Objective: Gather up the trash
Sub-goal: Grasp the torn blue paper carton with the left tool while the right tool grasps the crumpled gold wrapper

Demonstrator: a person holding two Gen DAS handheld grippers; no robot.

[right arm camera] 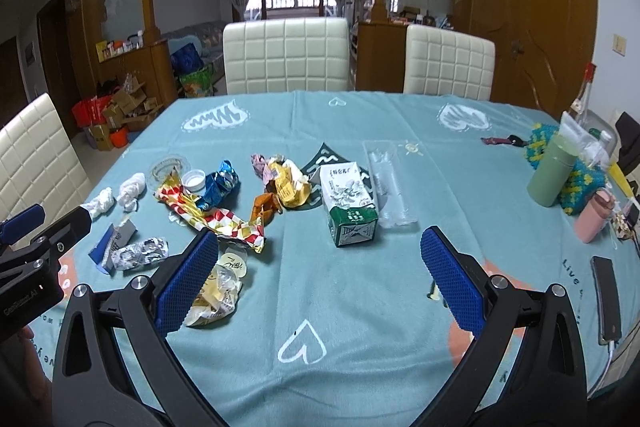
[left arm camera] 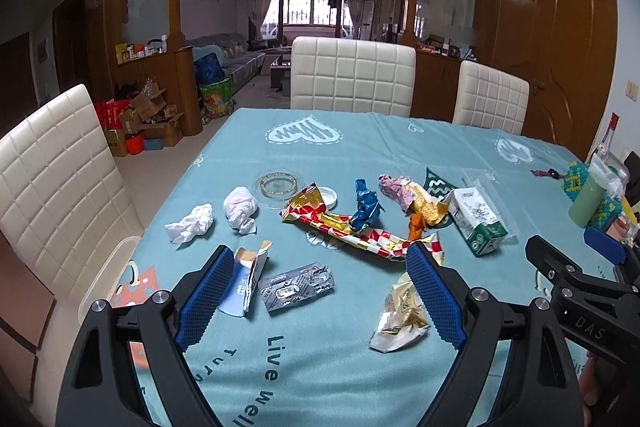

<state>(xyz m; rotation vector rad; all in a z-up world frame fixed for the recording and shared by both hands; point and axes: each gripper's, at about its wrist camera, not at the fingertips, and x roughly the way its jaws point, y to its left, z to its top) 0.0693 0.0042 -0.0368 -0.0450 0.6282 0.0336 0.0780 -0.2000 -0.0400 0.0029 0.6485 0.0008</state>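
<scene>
Trash lies scattered on the teal tablecloth (left arm camera: 320, 367). My left gripper (left arm camera: 320, 259) is open and empty above a silver blister pack (left arm camera: 296, 285), with a torn blue-white box (left arm camera: 244, 279) by its left finger and a cream wrapper (left arm camera: 400, 319) by its right finger. Farther off lie white tissues (left arm camera: 192, 223), a red-gold wrapper (left arm camera: 344, 227), a blue foil wrapper (left arm camera: 364, 207) and a green-white carton (left arm camera: 476, 219). My right gripper (right arm camera: 320, 251) is open and empty above bare cloth, short of the carton (right arm camera: 350, 205); the cream wrapper (right arm camera: 216, 291) is by its left finger.
White padded chairs (left arm camera: 352, 75) stand around the table. At the right edge are a green tumbler (right arm camera: 552, 171), a pink cup (right arm camera: 596, 219), a phone (right arm camera: 606, 299) and a knitted bag. A clear plastic tray (right arm camera: 386, 179) lies beside the carton. A clear lid (left arm camera: 276, 185) lies farther back.
</scene>
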